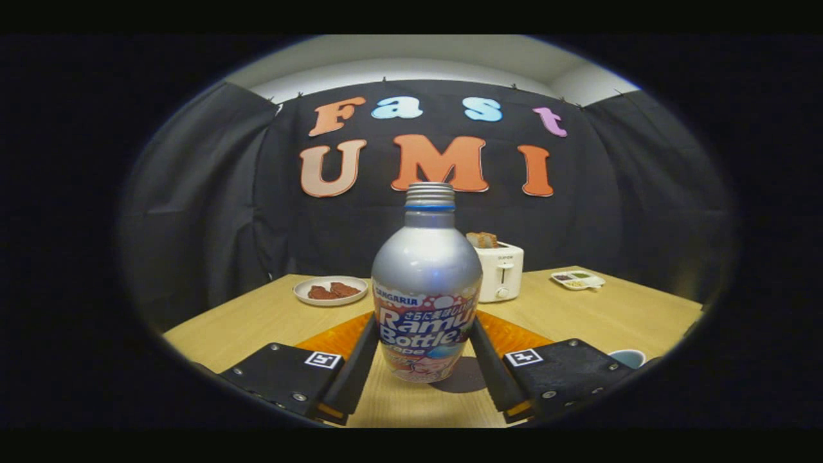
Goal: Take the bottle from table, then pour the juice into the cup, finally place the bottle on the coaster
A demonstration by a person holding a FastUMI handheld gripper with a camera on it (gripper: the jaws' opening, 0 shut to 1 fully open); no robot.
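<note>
Clamping looks near: your gripper is straddling the bottle, its fingers standing close on either side of the lower label, but you cannot tell whether both are pressing yet. The bottle is standing upright on the table, its base casting a small shadow, with the threaded neck appearing uncapped. Judging the step as the take, you are wanting a grip square across the body and low enough that the weight is not swinging when you lift; closing evenly is keeping the bottle from skating on the wood. An orange coaster is lying just behind the bottle, toward the table's middle. The cup is peeking past your right finger near the right edge, so you are planning a short swing that way. Farther back, a toaster is sitting near the far edge, a plate toward the far left corner, and a small dish far right.
</note>
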